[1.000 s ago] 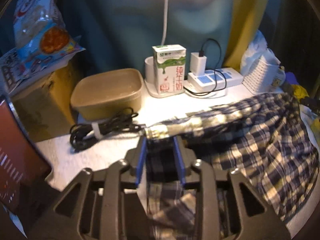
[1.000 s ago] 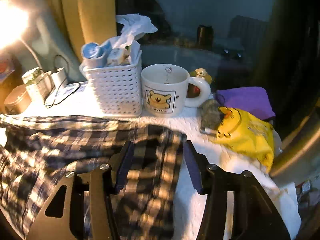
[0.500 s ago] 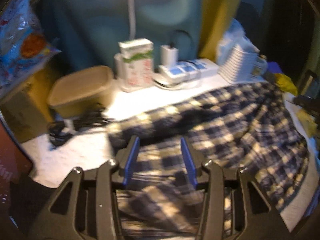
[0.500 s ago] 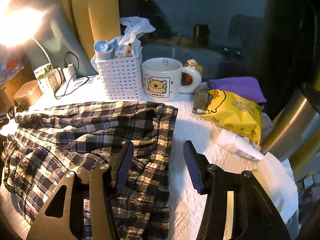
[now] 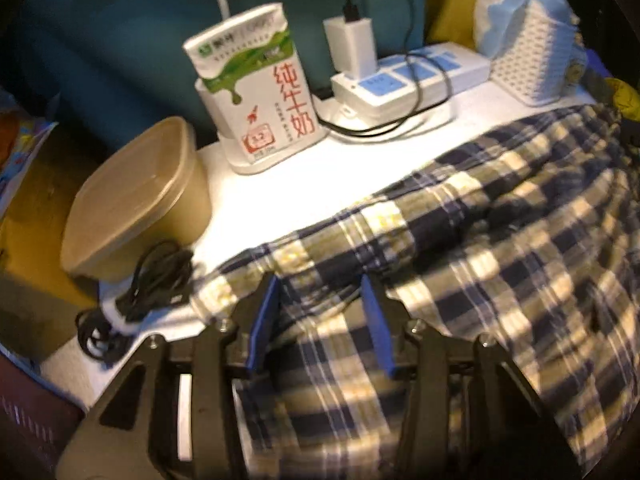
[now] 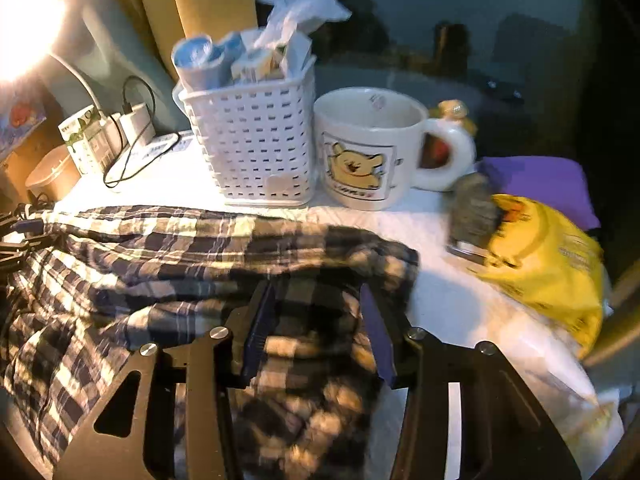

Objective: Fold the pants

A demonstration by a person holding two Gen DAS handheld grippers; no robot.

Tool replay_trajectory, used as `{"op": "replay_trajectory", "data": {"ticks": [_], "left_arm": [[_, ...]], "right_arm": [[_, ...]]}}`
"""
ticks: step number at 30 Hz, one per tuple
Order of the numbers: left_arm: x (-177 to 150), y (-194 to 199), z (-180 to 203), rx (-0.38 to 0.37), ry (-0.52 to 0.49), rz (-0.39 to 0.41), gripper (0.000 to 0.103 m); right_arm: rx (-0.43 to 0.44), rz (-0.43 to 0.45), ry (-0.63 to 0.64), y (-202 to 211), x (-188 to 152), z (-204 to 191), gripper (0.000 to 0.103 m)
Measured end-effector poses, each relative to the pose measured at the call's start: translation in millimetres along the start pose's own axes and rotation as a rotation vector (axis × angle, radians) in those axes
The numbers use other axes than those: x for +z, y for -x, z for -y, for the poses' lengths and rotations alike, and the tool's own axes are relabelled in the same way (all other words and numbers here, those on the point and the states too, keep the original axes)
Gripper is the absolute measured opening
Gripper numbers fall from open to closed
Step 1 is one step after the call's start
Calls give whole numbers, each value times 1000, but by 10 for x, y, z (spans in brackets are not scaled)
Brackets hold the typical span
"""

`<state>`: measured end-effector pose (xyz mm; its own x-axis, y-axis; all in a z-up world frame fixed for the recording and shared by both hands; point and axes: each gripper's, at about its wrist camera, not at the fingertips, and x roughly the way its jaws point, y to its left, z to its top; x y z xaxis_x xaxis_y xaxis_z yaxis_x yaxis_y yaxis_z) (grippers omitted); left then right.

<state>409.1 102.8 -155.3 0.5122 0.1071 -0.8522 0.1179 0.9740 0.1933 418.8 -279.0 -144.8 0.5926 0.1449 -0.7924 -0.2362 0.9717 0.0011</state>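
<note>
Left claw [image 5: 322, 312] astride plaid pants [image 5: 500, 248]

**Left wrist view: jaws parted over plaid pants**

Left gripper [image 5: 322, 292] over plaid pants [image 5: 500, 248], blue pads [image 5: 266, 320] apart, cloth lying between them, not pinched. White table [image 5: 312, 184]. Far left: tan lidded container [image 5: 136, 200]; coiled black cable [image 5: 148, 292] near it. Far centre: milk carton [image 5: 256, 84], power strip [image 5: 412, 76]. Far right: white basket [image 5: 536, 60]
</note>
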Motion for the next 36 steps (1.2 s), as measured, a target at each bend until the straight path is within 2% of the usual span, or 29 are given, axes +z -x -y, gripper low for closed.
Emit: {"op": "replay_trajectory", "data": {"ticks": [4, 8, 15, 19, 22, 25, 28, 30, 36], "left_arm": [[181, -111, -223, -7, 109, 17, 45], [251, 136, -364, -11, 178, 79, 45], [-62, 797, -391, -41, 198, 165, 45], [-283, 1098, -232, -105, 183, 198, 45], [-463, 1124, -54, -133, 153, 175, 45], [-646, 980, 146, -156, 124, 115, 45], [-848, 833, 271, -173, 123, 60, 45], [-950, 782, 312, -157, 117, 42, 45], [-1181, 805, 393, -161, 108, 74, 44]], "right_arm": [[-20, -26, 19, -198, 97, -91, 48], [-38, -1, 15, -148, 149, -120, 48], [-57, 86, 25, 287, 53, -227, 48], [-48, 114, 20, 579, -111, -257, 48], [-58, 126, 11, 808, -232, -262, 48], [-65, 133, -14, 986, -364, -232, 49], [-77, 131, -39, 1143, -540, -181, 55], [-81, 126, -60, 1219, -670, -142, 57], [-77, 59, -113, 1316, -1114, -34, 57]]}}
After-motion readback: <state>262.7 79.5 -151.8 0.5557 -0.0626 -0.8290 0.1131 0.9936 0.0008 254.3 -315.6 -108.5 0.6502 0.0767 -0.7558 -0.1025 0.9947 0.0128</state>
